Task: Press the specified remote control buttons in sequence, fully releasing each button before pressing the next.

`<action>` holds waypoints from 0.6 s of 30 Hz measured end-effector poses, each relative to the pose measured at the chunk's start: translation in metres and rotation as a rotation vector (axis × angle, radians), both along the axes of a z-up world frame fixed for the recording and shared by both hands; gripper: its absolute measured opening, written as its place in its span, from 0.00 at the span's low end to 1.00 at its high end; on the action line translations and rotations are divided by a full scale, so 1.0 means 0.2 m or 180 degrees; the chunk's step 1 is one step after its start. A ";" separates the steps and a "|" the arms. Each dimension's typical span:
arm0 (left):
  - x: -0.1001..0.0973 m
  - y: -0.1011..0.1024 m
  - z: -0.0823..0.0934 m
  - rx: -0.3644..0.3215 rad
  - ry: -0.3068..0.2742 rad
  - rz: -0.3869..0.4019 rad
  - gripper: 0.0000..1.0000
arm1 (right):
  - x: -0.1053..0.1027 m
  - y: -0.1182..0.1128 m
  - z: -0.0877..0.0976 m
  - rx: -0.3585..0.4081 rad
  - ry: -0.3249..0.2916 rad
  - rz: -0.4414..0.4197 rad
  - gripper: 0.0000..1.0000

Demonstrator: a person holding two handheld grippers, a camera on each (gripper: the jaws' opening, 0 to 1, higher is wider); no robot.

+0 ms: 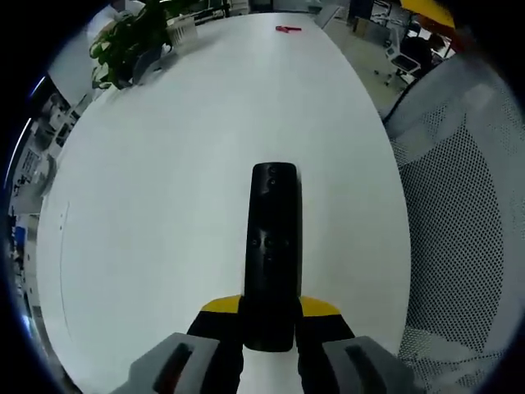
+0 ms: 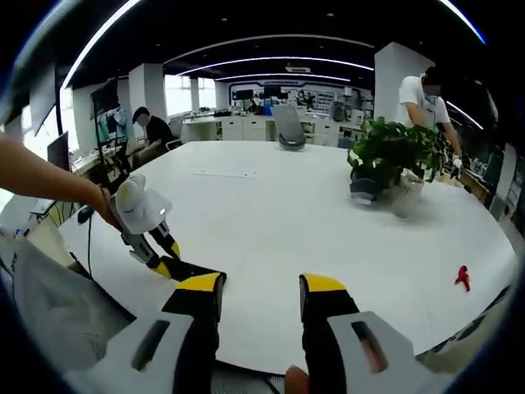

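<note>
A long black remote control lies lengthwise along the white table, pointing away from me. My left gripper is shut on its near end, one yellow-tipped jaw on each side. In the right gripper view, the left gripper shows at the left, held by a person's hand, with the remote as a dark strip at its tips just above the table. My right gripper stands open over the table's near edge, nothing between its jaws, a little right of the remote.
A potted plant stands near the table's edge. A small red object lies on the table. A mesh chair is beside the table. People and desks fill the office behind.
</note>
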State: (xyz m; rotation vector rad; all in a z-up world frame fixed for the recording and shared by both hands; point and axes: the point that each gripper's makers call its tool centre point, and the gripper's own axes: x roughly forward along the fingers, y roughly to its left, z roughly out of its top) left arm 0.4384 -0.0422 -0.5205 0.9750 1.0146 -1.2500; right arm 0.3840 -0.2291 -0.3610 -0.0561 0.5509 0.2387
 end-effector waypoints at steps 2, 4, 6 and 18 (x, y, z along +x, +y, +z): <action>-0.02 0.00 0.00 0.0002 0.0003 -0.0006 0.23 | 0.00 0.00 0.00 0.0002 0.0020 0.0015 0.37; -0.03 0.00 0.00 0.0006 0.0000 -0.0012 0.23 | 0.00 0.01 -0.01 0.0001 0.0028 0.0032 0.37; -0.05 0.00 0.00 0.0008 -0.0001 -0.0010 0.23 | 0.00 0.01 -0.01 -0.0009 0.0031 0.0045 0.37; -0.15 0.00 0.00 0.0015 -0.0014 -0.0061 0.23 | 0.00 -0.01 0.01 -0.0004 -0.0020 -0.0029 0.34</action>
